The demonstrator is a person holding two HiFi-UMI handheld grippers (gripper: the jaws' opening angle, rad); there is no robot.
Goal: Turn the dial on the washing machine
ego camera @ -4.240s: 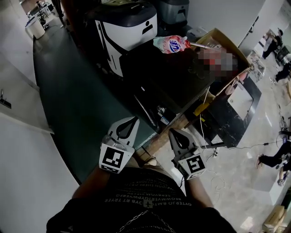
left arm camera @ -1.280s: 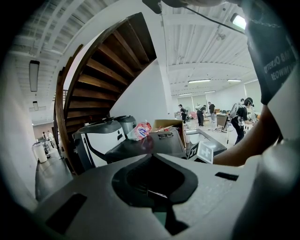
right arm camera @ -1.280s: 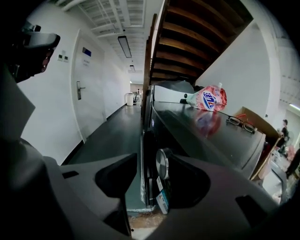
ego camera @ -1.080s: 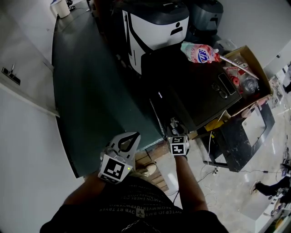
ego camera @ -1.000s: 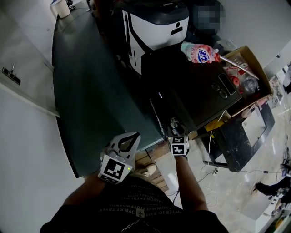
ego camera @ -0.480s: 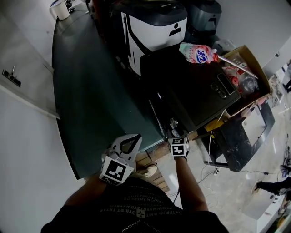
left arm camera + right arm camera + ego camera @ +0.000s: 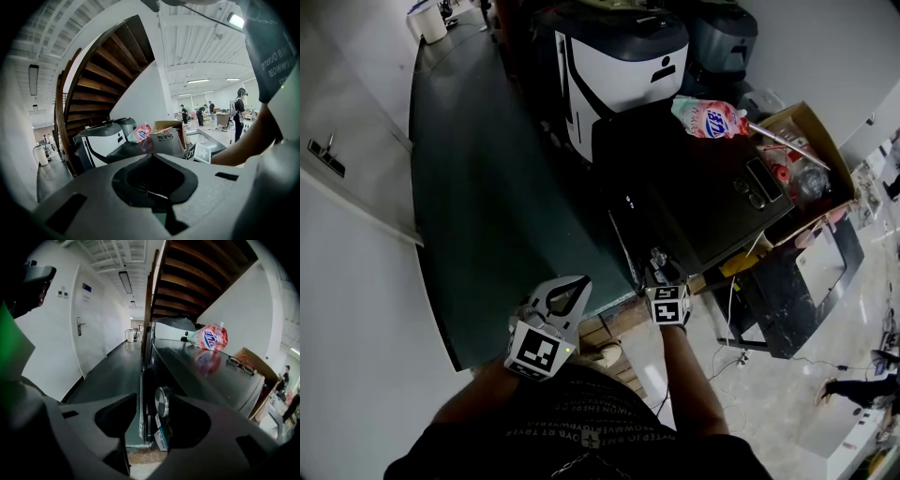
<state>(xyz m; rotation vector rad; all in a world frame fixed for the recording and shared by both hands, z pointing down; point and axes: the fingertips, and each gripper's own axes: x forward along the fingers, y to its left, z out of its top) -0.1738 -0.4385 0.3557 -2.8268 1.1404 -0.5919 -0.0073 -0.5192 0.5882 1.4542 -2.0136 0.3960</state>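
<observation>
The dark washing machine (image 7: 694, 187) is occupying the head view's centre, extending toward 1 o'clock. The left gripper (image 7: 577, 281) is hovering at 7 o'clock with its jaws closed together, holding nothing. The right gripper (image 7: 659, 265) is pointing at the machine's front panel at 5 o'clock. Its jaws have just been opening and are standing wide, with the round metal dial (image 7: 162, 401) between them, not pinched.

We hold our right gripper (image 7: 660, 265) at the near front corner of the washing machine (image 7: 703, 178). It is pitched downward, with our right forearm (image 7: 682, 370) stretched toward it. Its jaws have just been opening and stand apart around the dial (image 7: 162, 401) without pressing it. Our left gripper (image 7: 577, 283) hangs left of the machine, jaws together and empty.
</observation>
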